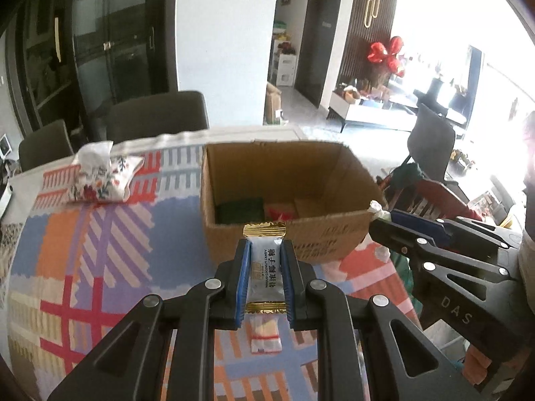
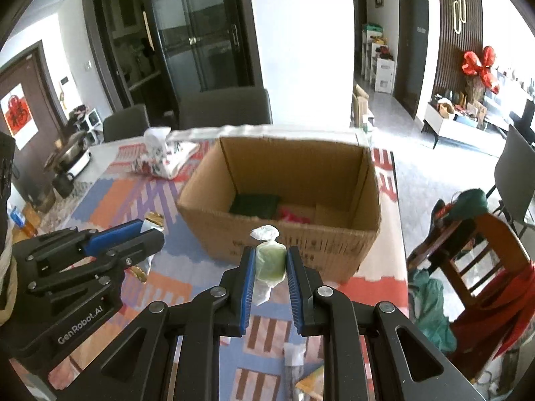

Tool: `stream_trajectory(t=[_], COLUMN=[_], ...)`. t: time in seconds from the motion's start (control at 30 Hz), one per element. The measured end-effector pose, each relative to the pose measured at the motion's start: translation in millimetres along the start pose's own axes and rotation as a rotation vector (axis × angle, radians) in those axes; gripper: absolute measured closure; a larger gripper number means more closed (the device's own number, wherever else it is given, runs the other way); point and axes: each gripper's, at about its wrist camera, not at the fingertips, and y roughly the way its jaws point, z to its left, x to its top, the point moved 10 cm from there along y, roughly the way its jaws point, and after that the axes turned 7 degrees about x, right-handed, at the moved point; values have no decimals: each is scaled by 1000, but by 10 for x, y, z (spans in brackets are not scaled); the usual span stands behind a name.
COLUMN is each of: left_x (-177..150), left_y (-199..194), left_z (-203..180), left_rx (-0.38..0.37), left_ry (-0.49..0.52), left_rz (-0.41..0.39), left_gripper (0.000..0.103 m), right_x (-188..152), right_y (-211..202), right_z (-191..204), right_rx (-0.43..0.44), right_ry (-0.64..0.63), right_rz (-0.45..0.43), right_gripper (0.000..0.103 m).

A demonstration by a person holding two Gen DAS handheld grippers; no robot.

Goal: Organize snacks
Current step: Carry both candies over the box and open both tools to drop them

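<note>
So the table (image 1: 110, 234) with that loud patchwork cloth takes up most of both views, and sitting on it toward the far side is an open cardboard box (image 2: 301, 244) that's obviously the drop spot. Down in the bottom there's already a dark green packet (image 2: 255, 204) and something red (image 2: 294, 215) next to it. Off to the left of the box is a floral tissue pack (image 1: 100, 183), not part of this I'd guess

Both tools are loaded. The left gripper (image 1: 265, 267) is clamped on a white coconut candy (image 1: 265, 270) with gold crimped ends, held up above the cloth just short of the box's near wall. The right gripper (image 2: 270, 267) is pinching a little green sweet (image 2: 270, 262) in clear twisted wrap, same spot on its side

Looks like the carry step, mid-way. Next move imo: get both over the rim and only then let go, or they'll bounce off the near wall. One more small wrapped snack (image 1: 265, 334) is lying on the cloth
</note>
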Motion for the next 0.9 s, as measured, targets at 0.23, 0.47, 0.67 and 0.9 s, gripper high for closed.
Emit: stream_trajectory(t=[0.23,0.47,0.67,0.9], left_x=[306,551,680,690], left_y=[58,296,525,629], left_z=[-26,-47,-28,-23], left_rx=[-15,-21,9,43], left_ry=[-5,-8,-11,7], left_rz=[-34,-24,12,25], left_gripper=[84,84,84,67], right_x=[318,549,636,630], right_y=[-31,107,281,454], right_z=[-56,-201,-349,-441], right_rx=[4,11,8,28], right_ry=[-8,-3,13,45], right_rz=[-50,-54,-36,-5], right_gripper=[83,83,83,77])
